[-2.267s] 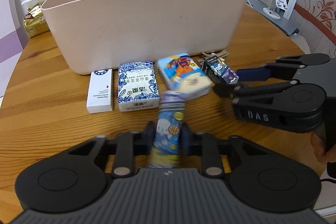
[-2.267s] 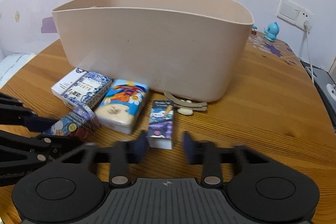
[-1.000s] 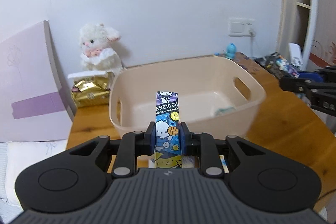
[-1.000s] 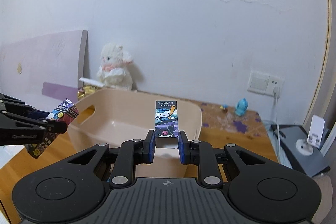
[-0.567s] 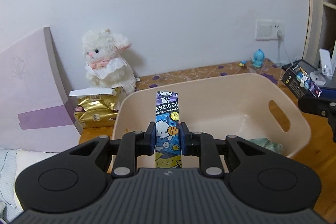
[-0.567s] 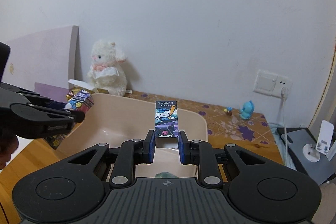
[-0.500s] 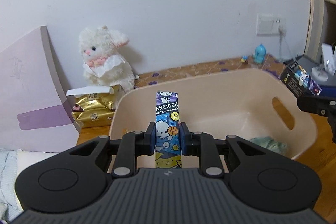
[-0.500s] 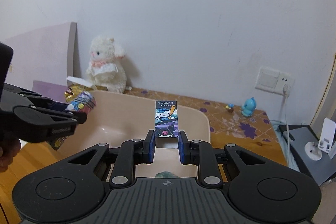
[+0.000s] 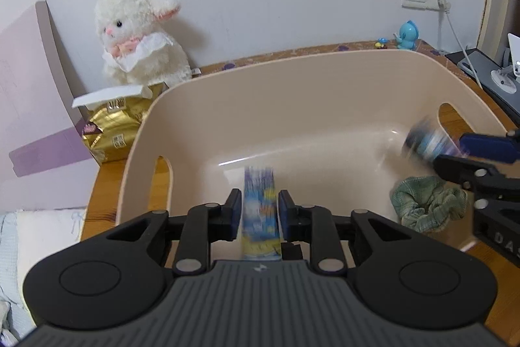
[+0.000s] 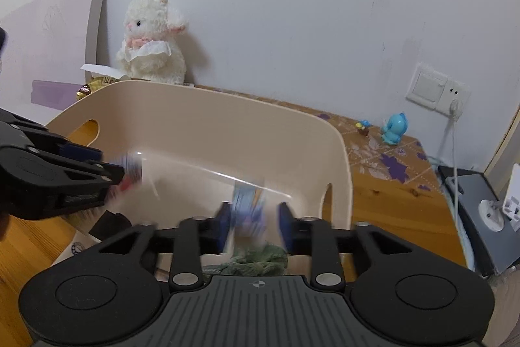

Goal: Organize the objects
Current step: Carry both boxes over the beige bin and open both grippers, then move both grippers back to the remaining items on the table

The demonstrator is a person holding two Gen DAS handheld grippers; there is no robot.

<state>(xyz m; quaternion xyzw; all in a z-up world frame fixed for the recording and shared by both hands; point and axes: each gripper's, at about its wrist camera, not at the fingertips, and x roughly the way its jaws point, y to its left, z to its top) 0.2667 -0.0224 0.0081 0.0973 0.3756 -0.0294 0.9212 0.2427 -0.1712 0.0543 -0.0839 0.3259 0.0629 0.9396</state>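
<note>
Cardboard-light and stiff, your blue carton (image 9: 260, 210) and small box (image 10: 247, 210) blur loose between both spread-open grippers (image 9: 260, 213) (image 10: 253, 225) above the beige tub (image 9: 308, 106); regrip flat sides.

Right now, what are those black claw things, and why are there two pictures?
They are two grabbers; a person holds one in each hand. Each has a camera looking along its jaws: one picture is from the left gripper, one from the right gripper. Both hang over a beige bin on a wooden table, a toy lamb behind it. A green cloth lies in the bin. Between each pair of jaws is a cartoon box: the blue box left, the purple box right. Both are blurred and the jaws look parted, so they seem to be dropping in.
</note>
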